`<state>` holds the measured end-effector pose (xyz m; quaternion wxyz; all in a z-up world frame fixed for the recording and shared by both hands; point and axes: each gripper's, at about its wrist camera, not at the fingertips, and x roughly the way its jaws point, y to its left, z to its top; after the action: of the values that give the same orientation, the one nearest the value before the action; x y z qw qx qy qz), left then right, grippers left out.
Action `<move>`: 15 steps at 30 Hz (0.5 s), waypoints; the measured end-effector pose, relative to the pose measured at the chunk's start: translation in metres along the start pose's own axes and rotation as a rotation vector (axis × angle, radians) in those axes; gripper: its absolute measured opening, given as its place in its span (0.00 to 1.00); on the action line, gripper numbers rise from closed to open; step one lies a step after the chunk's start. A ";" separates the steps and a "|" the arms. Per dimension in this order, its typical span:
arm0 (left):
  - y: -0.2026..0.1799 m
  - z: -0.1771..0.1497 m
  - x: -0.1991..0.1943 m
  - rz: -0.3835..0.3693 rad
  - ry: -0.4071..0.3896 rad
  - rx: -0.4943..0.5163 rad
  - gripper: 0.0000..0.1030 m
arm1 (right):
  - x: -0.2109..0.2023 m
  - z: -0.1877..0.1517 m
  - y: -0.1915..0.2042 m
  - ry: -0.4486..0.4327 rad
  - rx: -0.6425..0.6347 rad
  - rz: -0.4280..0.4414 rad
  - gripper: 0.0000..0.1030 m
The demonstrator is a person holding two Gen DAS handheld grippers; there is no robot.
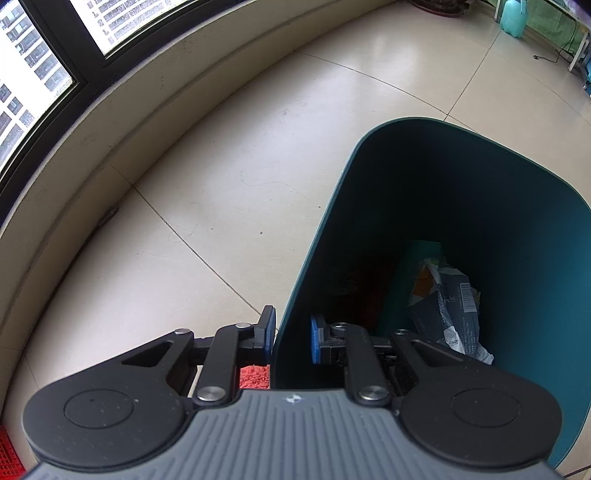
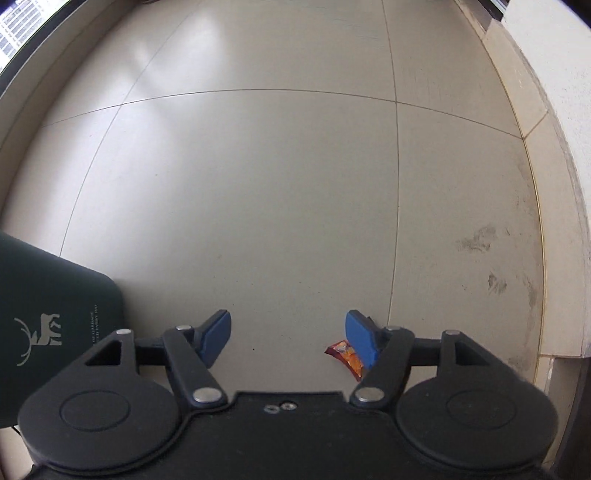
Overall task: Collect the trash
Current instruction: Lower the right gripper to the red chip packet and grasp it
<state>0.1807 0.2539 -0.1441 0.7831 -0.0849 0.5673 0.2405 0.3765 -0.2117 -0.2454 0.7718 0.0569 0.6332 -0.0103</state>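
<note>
My left gripper (image 1: 293, 334) straddles the near wall of a dark teal trash bin (image 1: 498, 192), one blue pad outside and one inside; the pads look close to the wall but contact is unclear. Crumpled wrappers (image 1: 448, 306) lie in the bin's bottom. In the right wrist view the same bin (image 2: 48, 310), with a deer logo, stands at the left edge. My right gripper (image 2: 290, 338) is open and empty above the tiled floor. A small orange-red snack wrapper (image 2: 345, 354) lies on the floor, partly hidden behind the right finger's blue pad (image 2: 360, 339).
Beige tiled floor (image 2: 258, 184) spreads ahead. A low wall under a window (image 1: 48, 48) curves along the left. A teal jug (image 1: 513, 16) stands far off. A red cloth (image 1: 255, 376) shows under the left gripper. A wall with skirting (image 2: 554, 184) runs along the right.
</note>
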 end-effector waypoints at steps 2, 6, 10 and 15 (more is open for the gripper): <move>0.000 0.000 0.000 0.001 0.000 0.001 0.16 | 0.021 0.000 -0.016 0.018 0.134 -0.019 0.78; -0.001 0.000 0.000 0.001 -0.001 0.002 0.16 | 0.057 -0.019 -0.036 0.073 0.288 -0.013 0.78; -0.002 -0.001 0.001 0.011 -0.005 0.012 0.16 | 0.084 -0.024 -0.038 0.102 0.298 -0.034 0.83; -0.003 -0.002 0.000 0.020 -0.016 0.028 0.16 | 0.113 -0.028 -0.051 0.145 0.354 -0.068 0.84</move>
<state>0.1802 0.2505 -0.1454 0.7862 -0.0665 0.5651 0.2409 0.3674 -0.2530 -0.3652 0.7014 0.1709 0.6770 -0.1432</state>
